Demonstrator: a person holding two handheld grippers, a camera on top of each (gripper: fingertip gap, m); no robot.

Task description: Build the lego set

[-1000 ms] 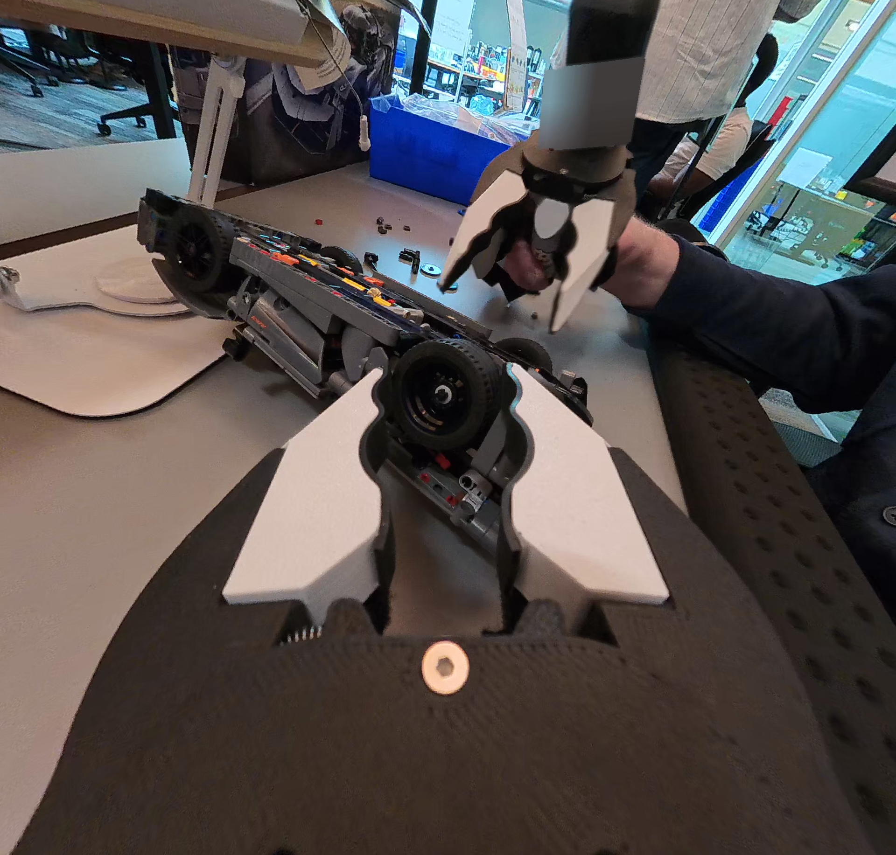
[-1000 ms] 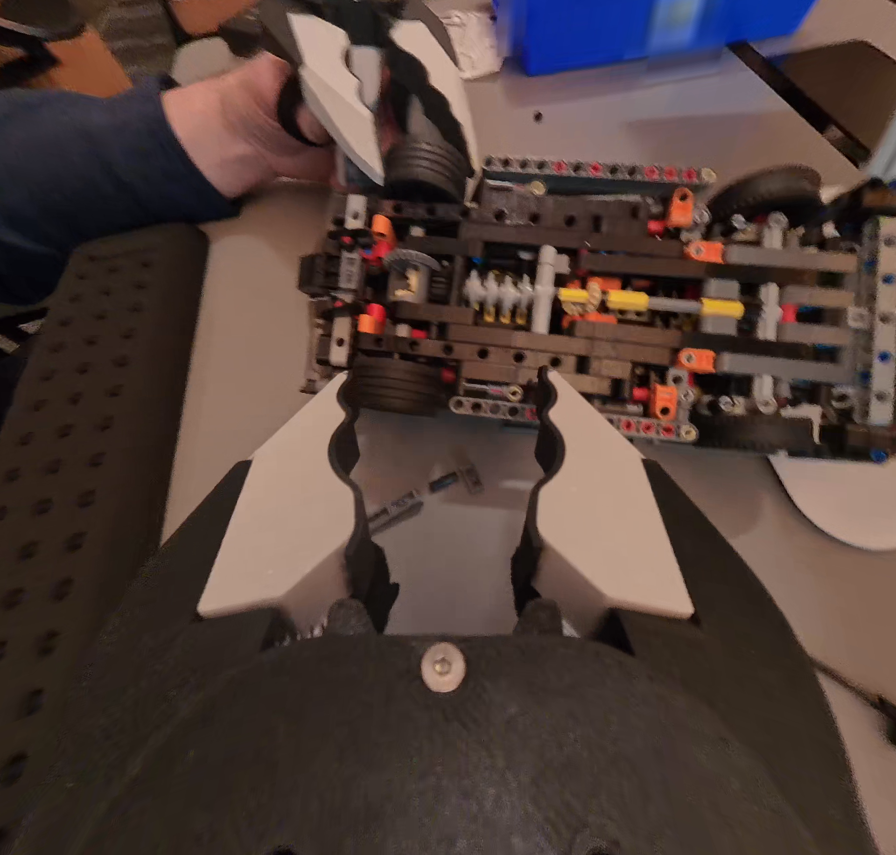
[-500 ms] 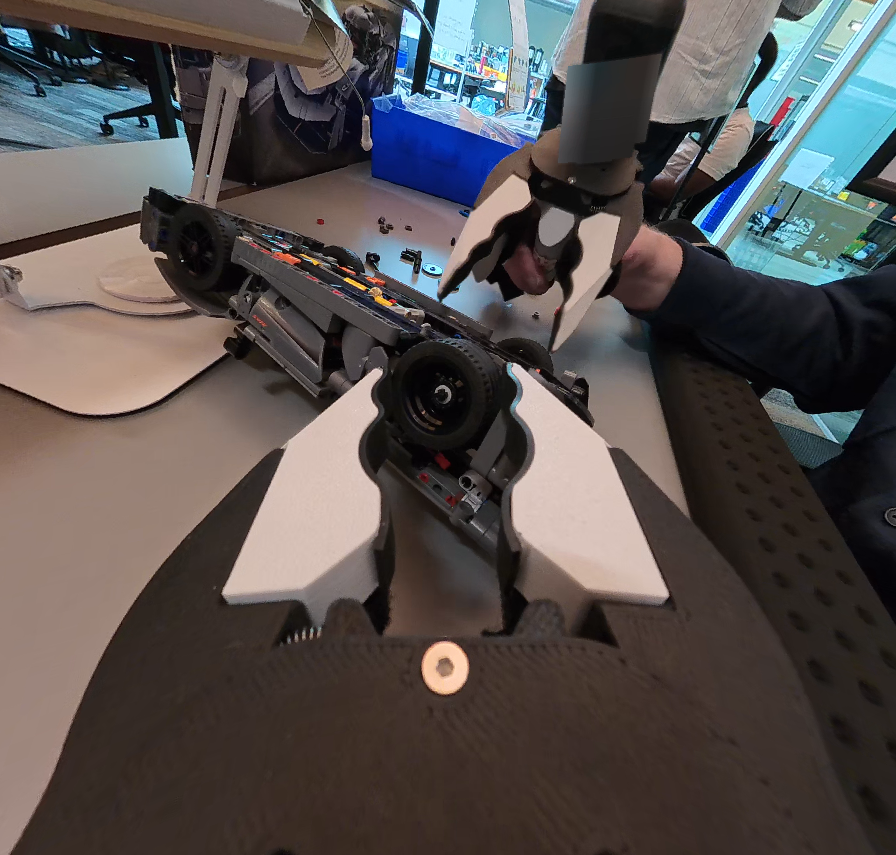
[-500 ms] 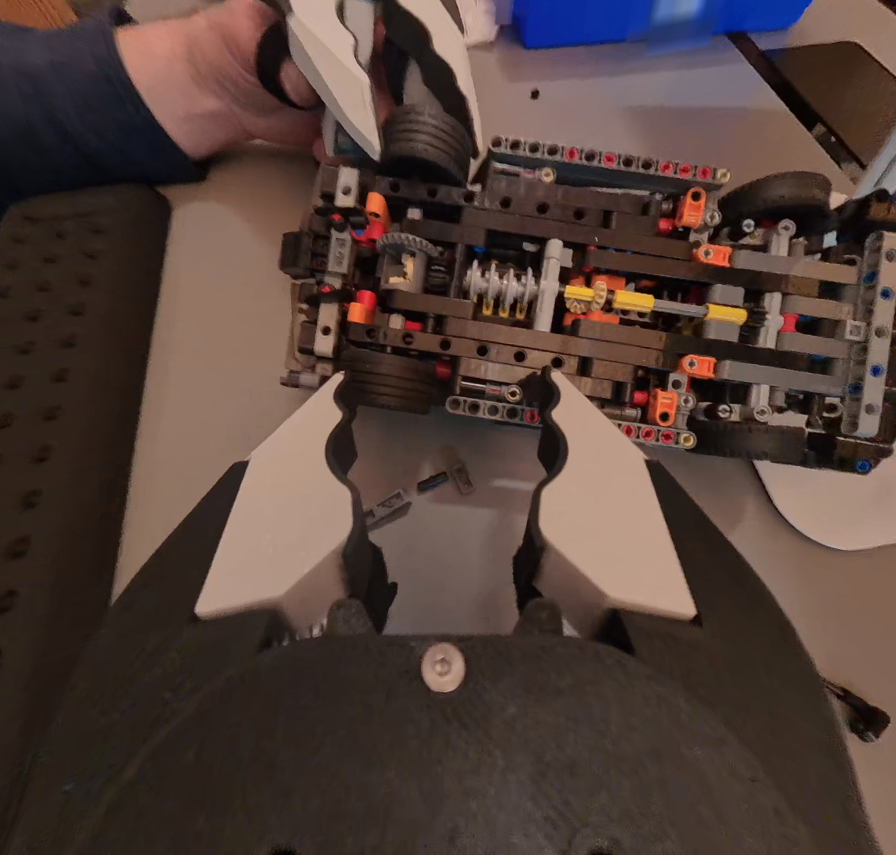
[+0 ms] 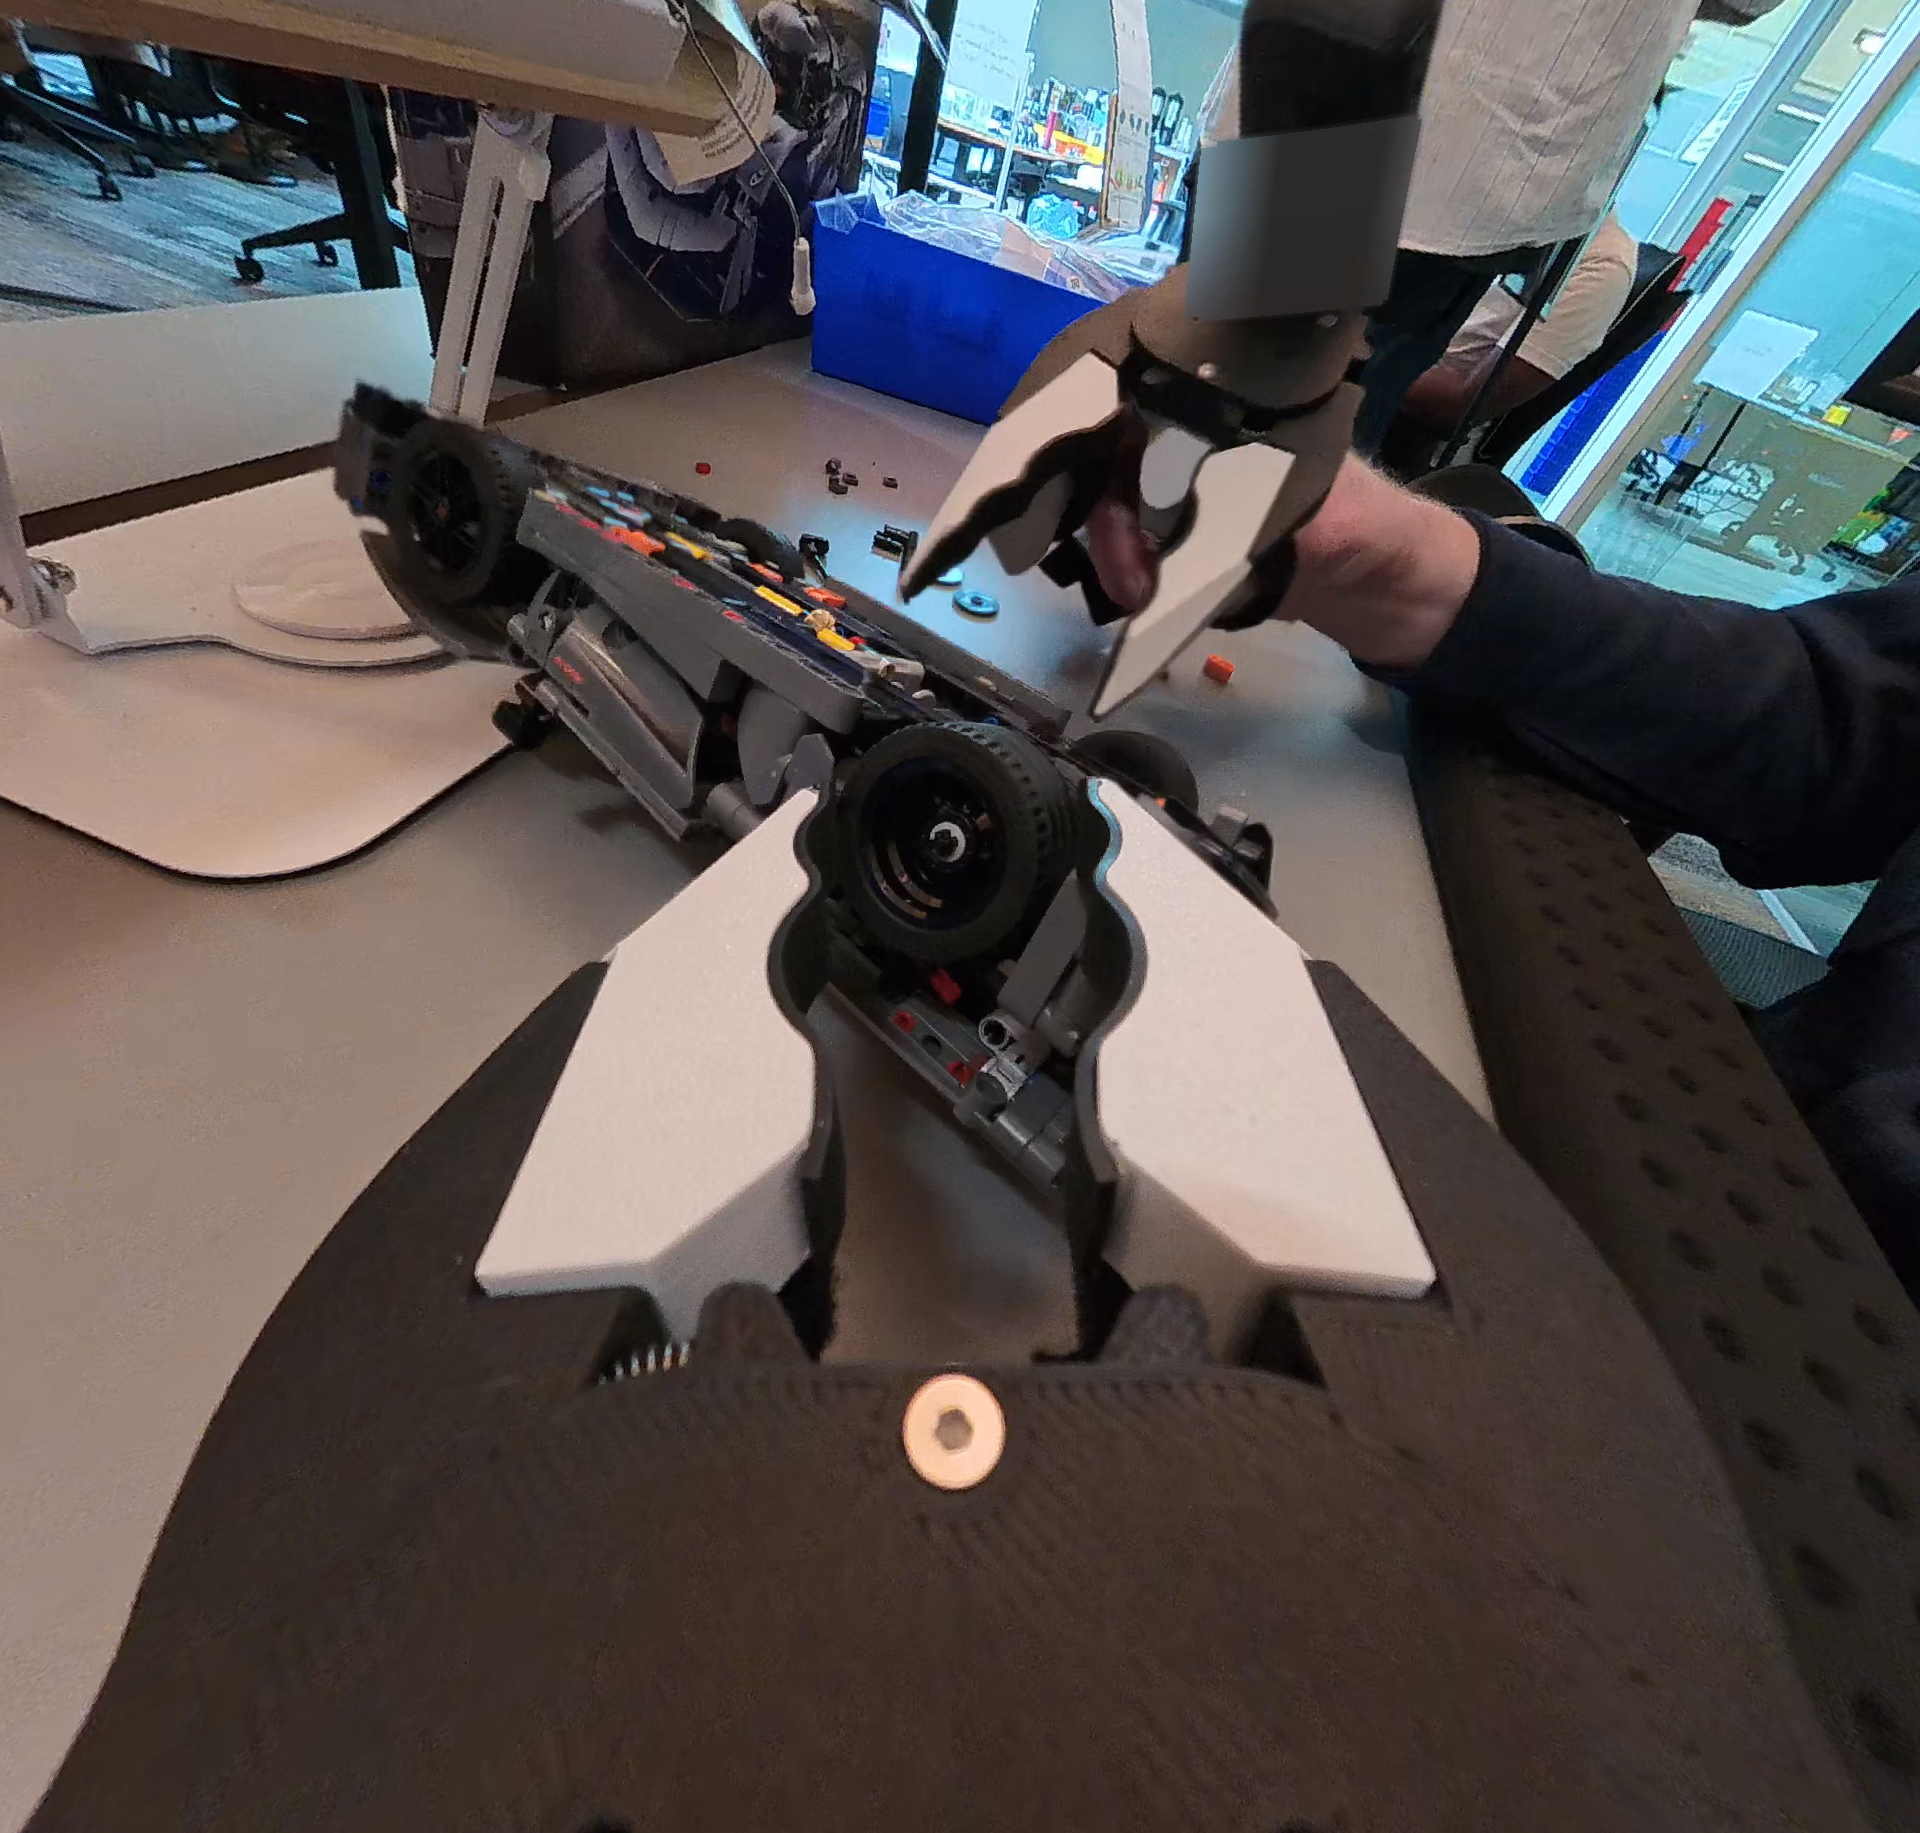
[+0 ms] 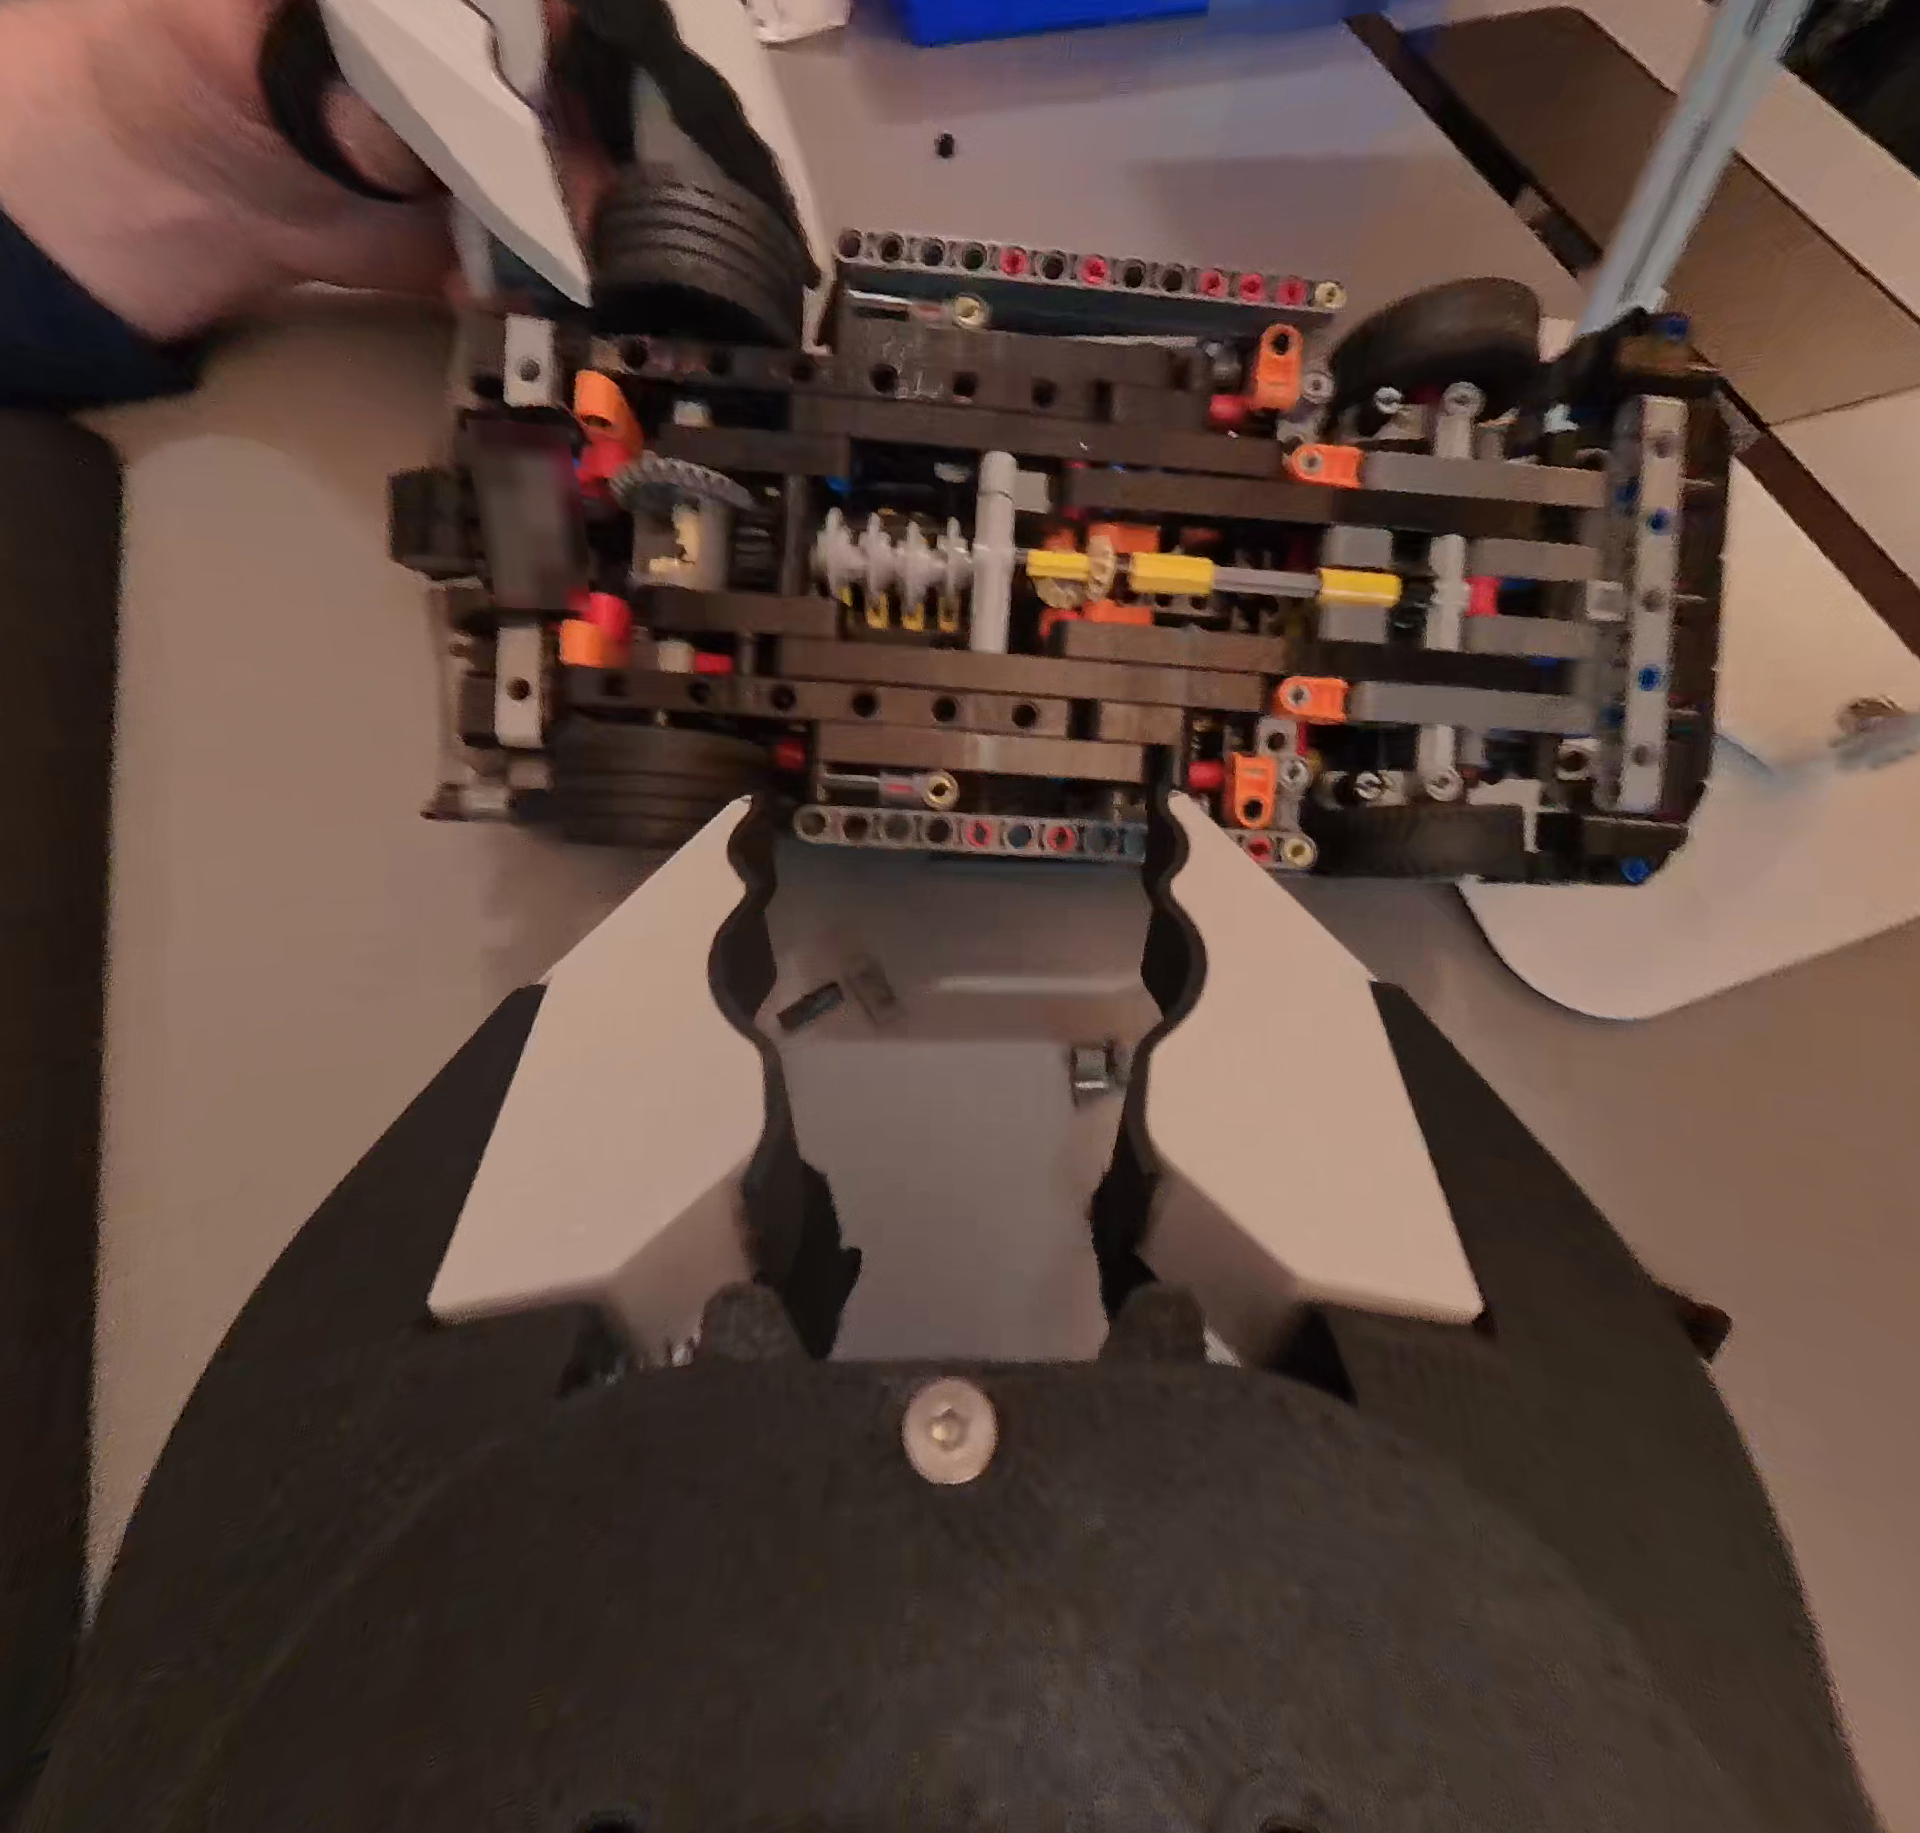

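Lego car (image 6: pixel 1039 578) underside up; left gripper (image 5: pixel 951 848) seemingly clamps its half-hidden wheel (image 5: pixel 951 843).

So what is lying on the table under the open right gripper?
Between the right gripper's fingers, three small dark loose pieces lie on the grey table. Anything beneath the gripper's black body is covered.

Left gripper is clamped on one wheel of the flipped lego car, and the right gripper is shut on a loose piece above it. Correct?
One thing is off: the right gripper is open and holds nothing, as the left wrist view shows. The rest stands: the left gripper grips a wheel of the upturned lego car, and the right one hangs above it.
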